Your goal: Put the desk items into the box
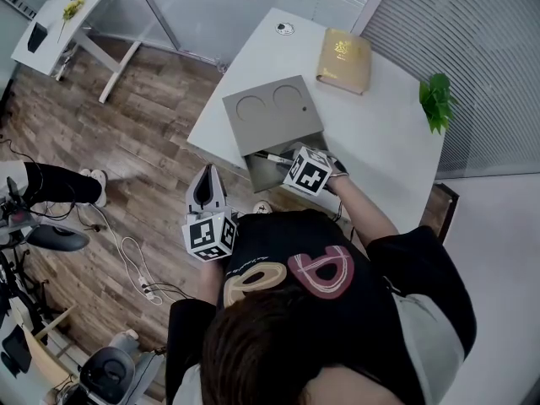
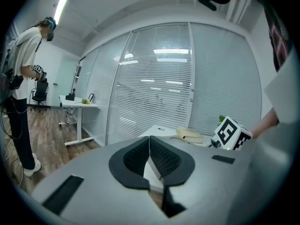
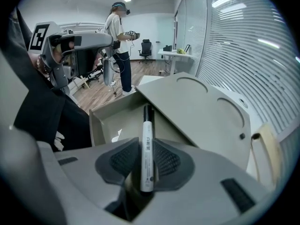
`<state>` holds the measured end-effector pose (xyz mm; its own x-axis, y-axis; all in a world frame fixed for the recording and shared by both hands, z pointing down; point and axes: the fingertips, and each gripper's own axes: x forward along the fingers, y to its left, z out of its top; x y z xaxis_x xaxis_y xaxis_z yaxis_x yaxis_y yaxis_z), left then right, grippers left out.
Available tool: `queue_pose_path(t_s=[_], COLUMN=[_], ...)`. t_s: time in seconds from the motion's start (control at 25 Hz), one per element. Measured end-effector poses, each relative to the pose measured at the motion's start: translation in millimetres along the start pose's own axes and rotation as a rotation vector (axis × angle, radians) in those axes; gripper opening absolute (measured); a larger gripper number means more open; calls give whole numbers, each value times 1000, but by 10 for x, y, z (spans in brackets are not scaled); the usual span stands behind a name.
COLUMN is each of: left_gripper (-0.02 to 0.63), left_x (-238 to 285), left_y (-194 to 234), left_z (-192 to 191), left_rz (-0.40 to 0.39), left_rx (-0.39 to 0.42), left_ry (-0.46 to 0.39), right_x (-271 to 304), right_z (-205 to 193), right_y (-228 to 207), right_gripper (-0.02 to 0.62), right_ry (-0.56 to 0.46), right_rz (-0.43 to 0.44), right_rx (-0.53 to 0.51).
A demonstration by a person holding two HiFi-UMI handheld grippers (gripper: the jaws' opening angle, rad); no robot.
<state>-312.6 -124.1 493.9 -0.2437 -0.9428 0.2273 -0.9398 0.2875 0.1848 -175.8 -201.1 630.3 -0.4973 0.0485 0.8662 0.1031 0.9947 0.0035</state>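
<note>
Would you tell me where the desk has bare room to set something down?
Bare desk lies between the book and plant, and right of the box. Crowded at the box's mouth, where the right tool holds a marker.

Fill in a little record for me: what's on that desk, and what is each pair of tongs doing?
Desk: white, with a box, a book and a plant
Box: grey, lid slid partly back
Right tongs: gripping a marker, its tip over the box's open end
Left tongs: shut, empty, off the desk over the floor
Book: gold, closed, beyond the box
Plant: green, at the desk's right edge
</note>
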Motion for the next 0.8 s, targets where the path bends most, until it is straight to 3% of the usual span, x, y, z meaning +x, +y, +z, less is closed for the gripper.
queue_pose_path(t_s=[0.4,0.6,0.8], left_gripper=[18,18,18], left_x=[-30,-31,-26], left_y=[-40,-78,-144], left_z=[9,-3,-20], left_rz=[4,-6,-22], left_rx=[6,4,1], left_ry=[-6,-1,-1], right_x=[-16,-84,-206], right_z=[3,67,153], right_y=[21,36,20], right_gripper=[173,184,189], right_ry=[-13,-50,-125], right_rz=[14,-8,-30], right_rx=[15,13,74])
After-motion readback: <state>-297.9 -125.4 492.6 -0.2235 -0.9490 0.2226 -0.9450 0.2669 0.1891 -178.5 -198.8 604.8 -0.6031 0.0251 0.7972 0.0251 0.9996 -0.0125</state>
